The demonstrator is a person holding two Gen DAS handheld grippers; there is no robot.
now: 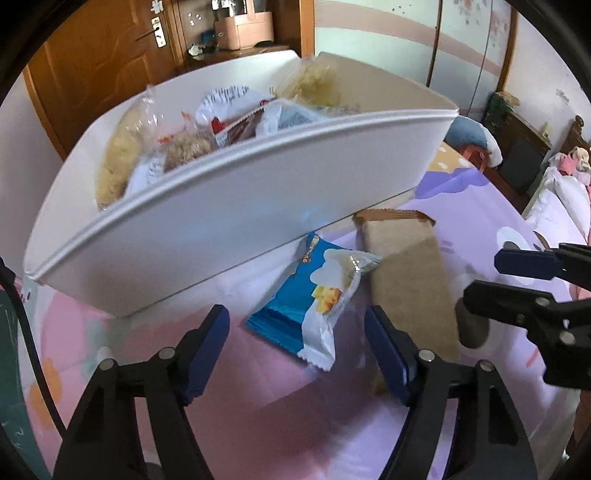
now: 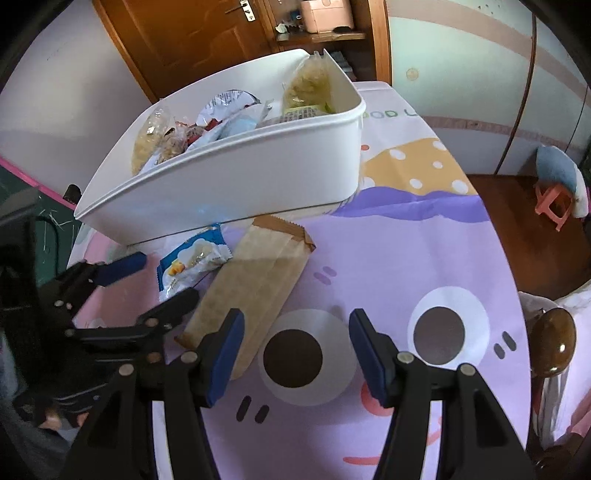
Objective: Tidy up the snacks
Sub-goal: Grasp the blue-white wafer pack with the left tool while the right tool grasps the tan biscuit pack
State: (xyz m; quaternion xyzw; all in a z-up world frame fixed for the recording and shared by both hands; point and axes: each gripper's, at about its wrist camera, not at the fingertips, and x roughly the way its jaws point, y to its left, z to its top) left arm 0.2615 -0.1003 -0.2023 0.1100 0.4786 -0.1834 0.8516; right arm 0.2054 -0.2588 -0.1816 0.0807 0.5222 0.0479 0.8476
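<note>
Cartoon-print bedsheet (image 2: 388,258), pink and purple, big round eyes printed on it. Beyond sheet's far edge: wooden door (image 2: 177,40) with metal handle (image 2: 245,8). Just right of door, pink box (image 2: 325,14) on wooden shelf (image 2: 321,37). Off sheet's right side: pink stool (image 2: 554,206) on wood floor, blue cushion (image 2: 557,166) on top. Rounded wooden bedpost knob (image 2: 552,341) at sheet's near right edge.

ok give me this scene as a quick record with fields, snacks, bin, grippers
surface: cartoon-print sheet
bin: white bin, holding several snack packets
loose snacks: blue and white packet and brown paper packet, both on the sheet in front of the bin
packets relation: side by side, edges meeting
left gripper: open, straddling the blue and white packet, pads not pressing
right gripper: open, nothing between its fingers, near end of the brown paper packet beside its left finger
</note>
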